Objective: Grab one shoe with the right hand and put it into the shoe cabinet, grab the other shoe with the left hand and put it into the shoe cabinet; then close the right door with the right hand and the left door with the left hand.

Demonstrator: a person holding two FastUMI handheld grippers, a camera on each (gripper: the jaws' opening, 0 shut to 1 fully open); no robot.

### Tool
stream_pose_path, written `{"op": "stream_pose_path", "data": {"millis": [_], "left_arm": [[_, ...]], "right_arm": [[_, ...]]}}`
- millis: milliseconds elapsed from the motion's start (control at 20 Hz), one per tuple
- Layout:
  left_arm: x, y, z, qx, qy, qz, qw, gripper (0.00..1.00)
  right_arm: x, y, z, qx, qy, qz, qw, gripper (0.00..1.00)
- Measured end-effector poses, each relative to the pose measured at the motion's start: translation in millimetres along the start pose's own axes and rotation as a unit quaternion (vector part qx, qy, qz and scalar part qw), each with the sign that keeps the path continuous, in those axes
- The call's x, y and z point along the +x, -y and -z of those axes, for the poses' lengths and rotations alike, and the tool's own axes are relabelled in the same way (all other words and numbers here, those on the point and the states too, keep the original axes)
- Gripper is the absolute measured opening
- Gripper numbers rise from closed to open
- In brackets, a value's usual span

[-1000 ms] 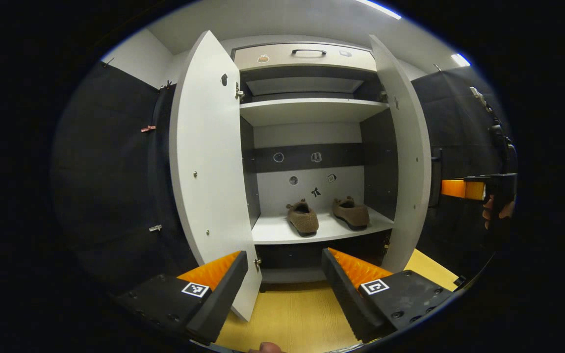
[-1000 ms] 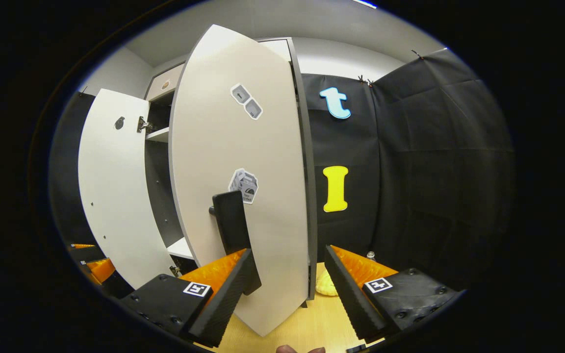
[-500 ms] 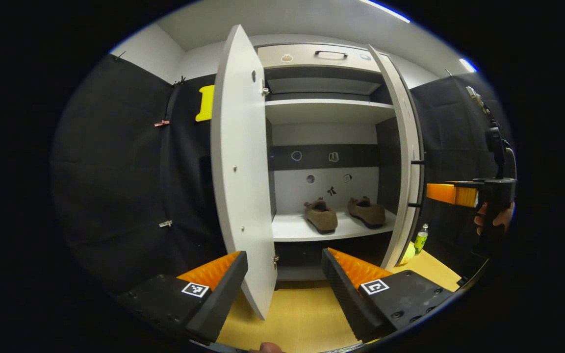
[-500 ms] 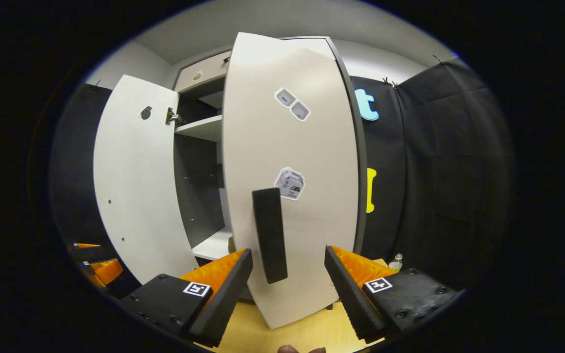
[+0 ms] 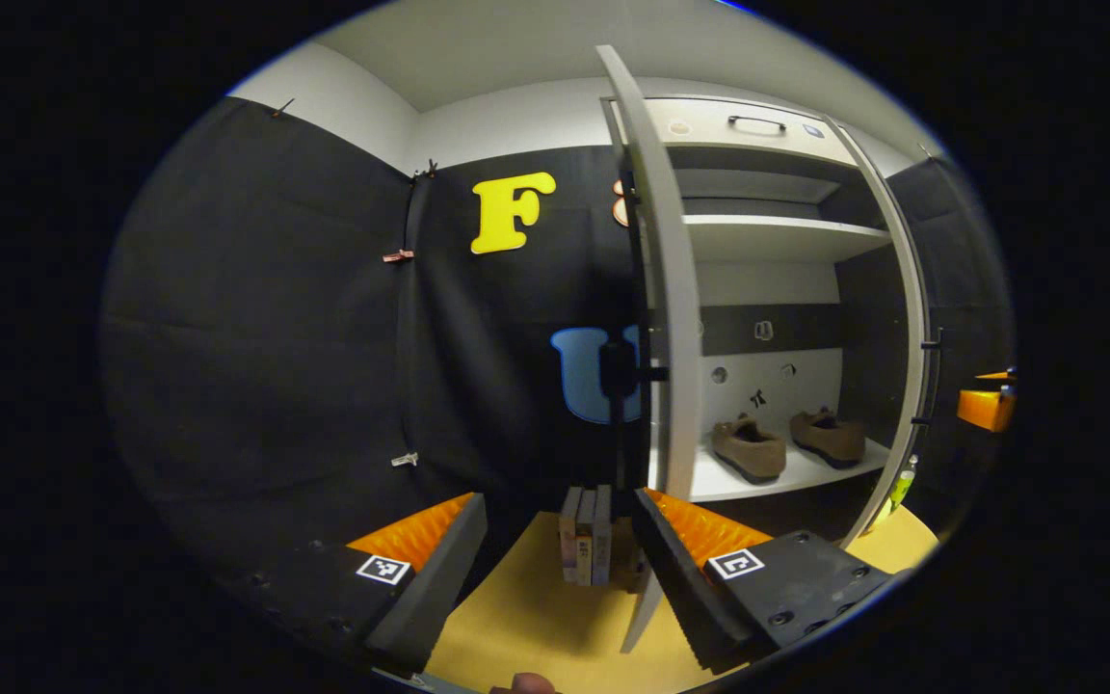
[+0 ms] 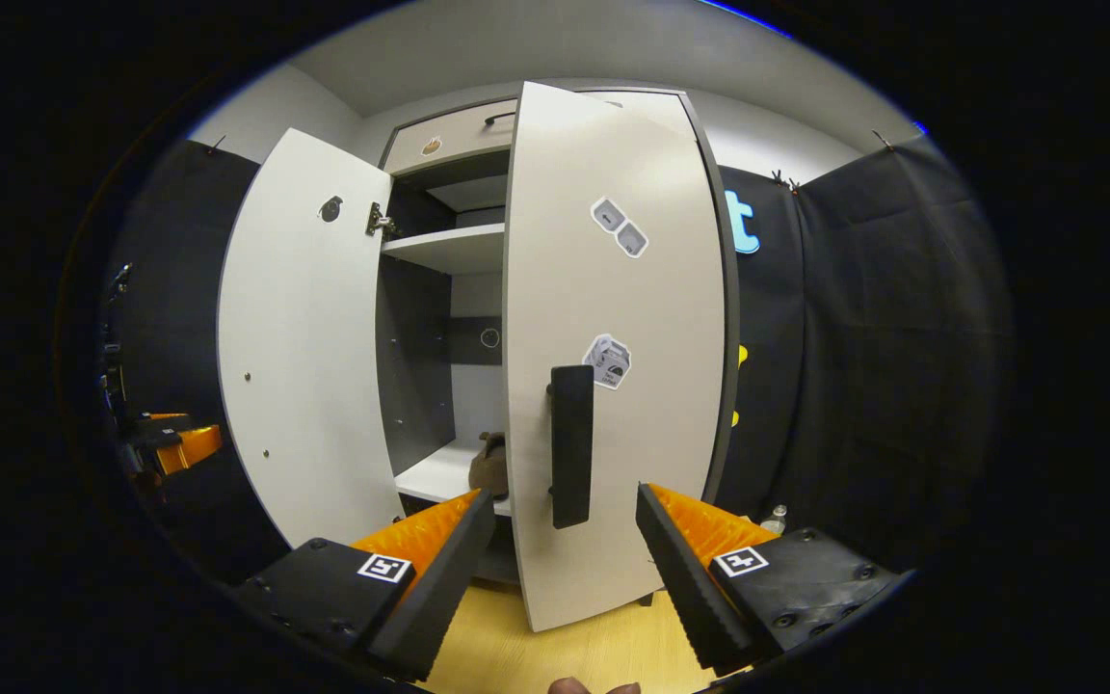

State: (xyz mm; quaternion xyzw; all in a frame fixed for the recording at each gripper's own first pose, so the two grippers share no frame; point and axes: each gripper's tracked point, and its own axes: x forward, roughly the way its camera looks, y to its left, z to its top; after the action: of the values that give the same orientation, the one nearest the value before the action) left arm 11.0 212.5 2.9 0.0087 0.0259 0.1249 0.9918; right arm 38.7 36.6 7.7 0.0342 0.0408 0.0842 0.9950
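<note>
Both shoes (image 5: 786, 443) sit on the cabinet shelf (image 5: 786, 477). Right gripper (image 6: 555, 554), jaws apart, faces the right door (image 6: 613, 366) handle (image 6: 571, 445); it should push flat beside it, steadily.

The shoe cabinet (image 5: 777, 226) shows smooth, matt white board on its doors and shelves, with darker matt panels lining the inside. On its lower shelf (image 5: 786, 477), two shoes (image 5: 750, 449) look soft and fuzzy, like brown suede or felt. A matt black handle (image 6: 571, 445) sits on the right door (image 6: 613, 357), beside glossy paper stickers (image 6: 607, 361). A small metal hinge (image 6: 381, 222) glints at the left door (image 6: 300, 337). Below the cabinet, the floor (image 5: 536, 627) has a pale wood-grain finish.
</note>
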Motion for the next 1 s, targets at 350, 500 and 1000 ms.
{"op": "stream_pose_path", "data": {"millis": [350,500,1000], "left_arm": [[37,-10,-4,-0.003,-0.008,0.007,1.000,0.96],[40,-6,-8,0.000,-0.002,0.010,1.000,0.93],[28,40,-9,-0.002,-0.013,0.036,0.999,0.92]], "right_arm": [[-7,20,2,-0.001,-0.007,0.022,1.000,0.98],[-7,31,-2,0.009,-0.008,0.030,0.999,0.98],[-4,47,-4,0.029,-0.007,0.022,0.999,0.98]]}}
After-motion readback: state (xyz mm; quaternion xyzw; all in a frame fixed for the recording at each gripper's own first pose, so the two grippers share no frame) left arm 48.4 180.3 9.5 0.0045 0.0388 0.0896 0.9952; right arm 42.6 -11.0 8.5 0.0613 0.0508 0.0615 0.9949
